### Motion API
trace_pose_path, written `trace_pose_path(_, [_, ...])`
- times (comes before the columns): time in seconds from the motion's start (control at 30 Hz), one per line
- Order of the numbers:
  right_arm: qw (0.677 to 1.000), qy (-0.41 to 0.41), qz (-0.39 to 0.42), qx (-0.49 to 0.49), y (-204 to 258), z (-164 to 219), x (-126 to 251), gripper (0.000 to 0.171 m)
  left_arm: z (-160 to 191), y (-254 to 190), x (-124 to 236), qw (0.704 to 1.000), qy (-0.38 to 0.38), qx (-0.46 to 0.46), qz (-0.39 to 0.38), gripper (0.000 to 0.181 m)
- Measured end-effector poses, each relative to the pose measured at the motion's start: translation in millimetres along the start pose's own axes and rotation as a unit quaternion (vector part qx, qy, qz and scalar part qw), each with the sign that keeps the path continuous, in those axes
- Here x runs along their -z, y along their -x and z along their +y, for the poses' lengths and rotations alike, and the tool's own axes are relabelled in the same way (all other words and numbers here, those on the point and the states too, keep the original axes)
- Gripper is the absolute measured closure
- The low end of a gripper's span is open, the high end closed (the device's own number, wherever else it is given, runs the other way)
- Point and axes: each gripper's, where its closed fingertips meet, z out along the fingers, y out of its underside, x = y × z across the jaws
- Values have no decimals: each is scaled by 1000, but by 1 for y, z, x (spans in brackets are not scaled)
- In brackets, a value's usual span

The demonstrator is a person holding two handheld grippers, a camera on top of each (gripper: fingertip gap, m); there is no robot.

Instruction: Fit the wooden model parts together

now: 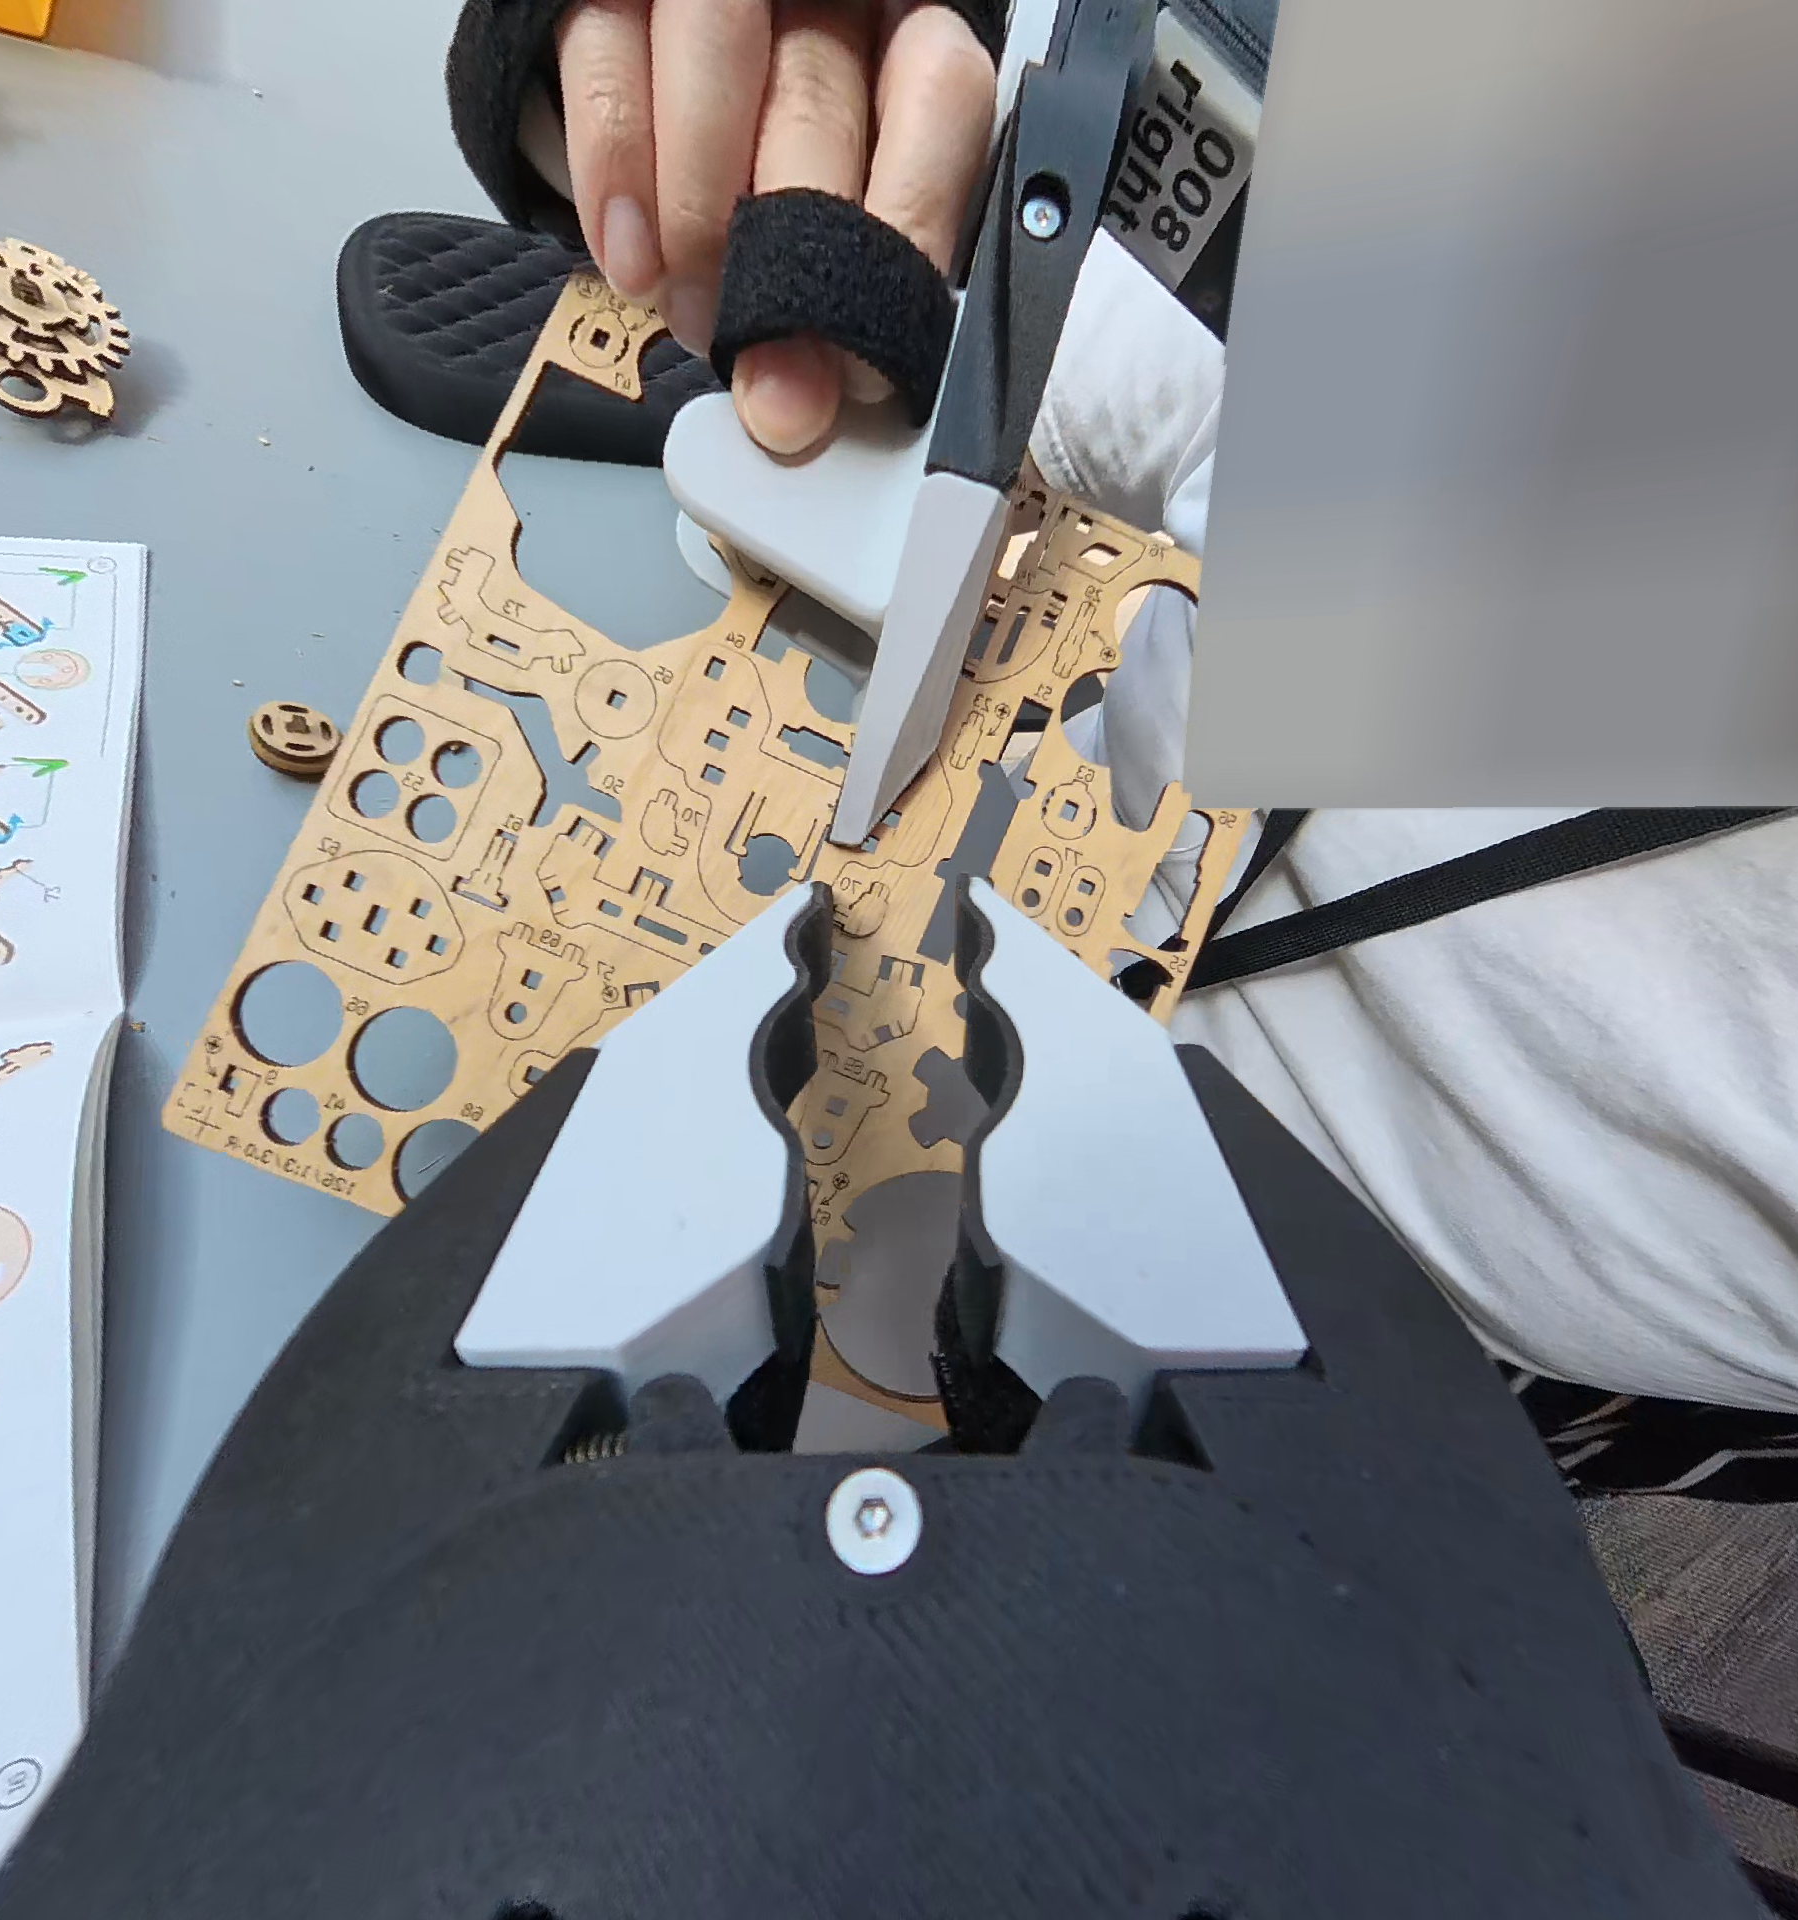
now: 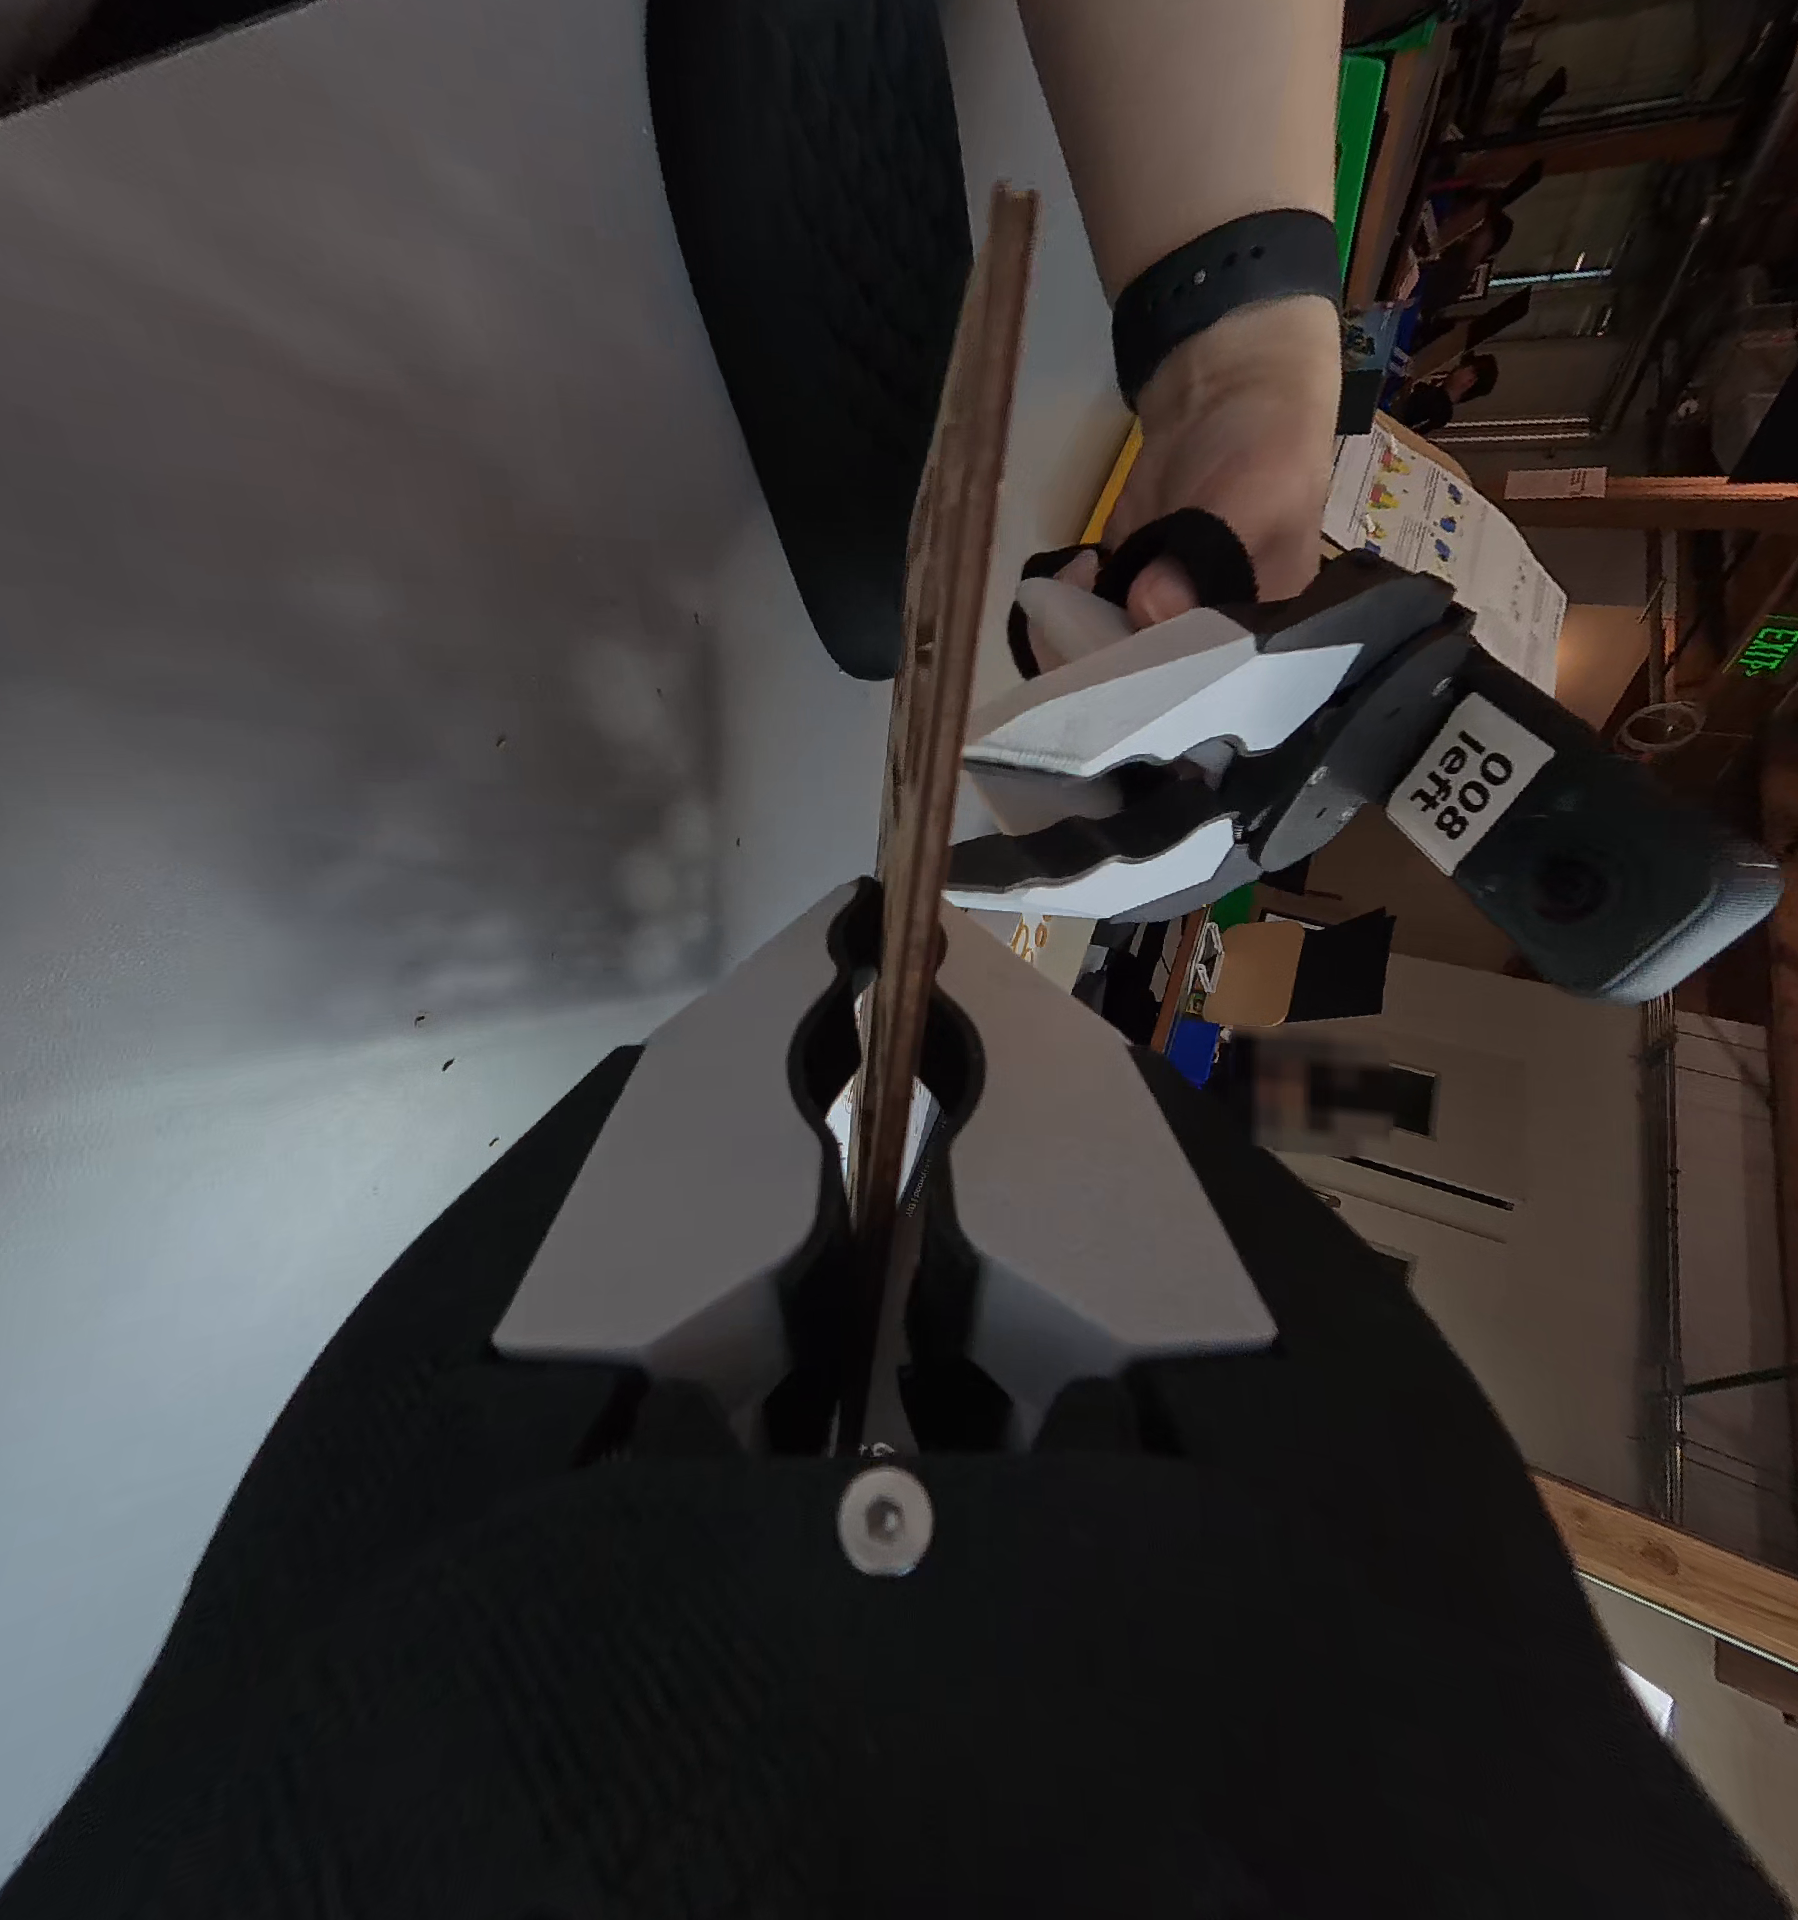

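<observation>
Wooden sheet (image 2: 936, 727) between right hand-held gripper's (image 2: 900, 940) fingers

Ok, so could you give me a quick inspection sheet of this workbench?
Surface: grey table, a few wood crumbs.
Job's things: wooden sheet of cut parts, several punched out; gear assembly and small wooden disc lying apart at the left.
Clutter: instruction booklet open at the left; black quilted pad beyond the sheet.
Grippers: right gripper shut on the sheet; left gripper open, tips near the sheet's face.
Cables: nothing seen; only a black strap across the person's white clothing.
Surroundings: workshop with wooden beams.
</observation>
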Motion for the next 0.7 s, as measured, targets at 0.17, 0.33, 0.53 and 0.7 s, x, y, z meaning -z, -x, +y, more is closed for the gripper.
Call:
trace_pose_path(0.17, [1000, -12, -7, -7, 1, -4, 1, 169, 2, -1, -1, 1000, 16, -19, -1, 166])
trace_pose_path(0.33, [1000, -18, -3, -14, -1, -5, 3, 169, -1, -1, 0, 1000, 4, -18, 5, 171])
trace_pose_path(0.53, [1000, -15, 1, -13, -2, -5, 3, 169, -3, -1, 1, 1000, -13, -18, 2, 168])
trace_pose_path(0.7, [999, 19, 36, 14, -10, 8, 5, 169, -10, 37, 27, 990, -101, 74, -61, 127])
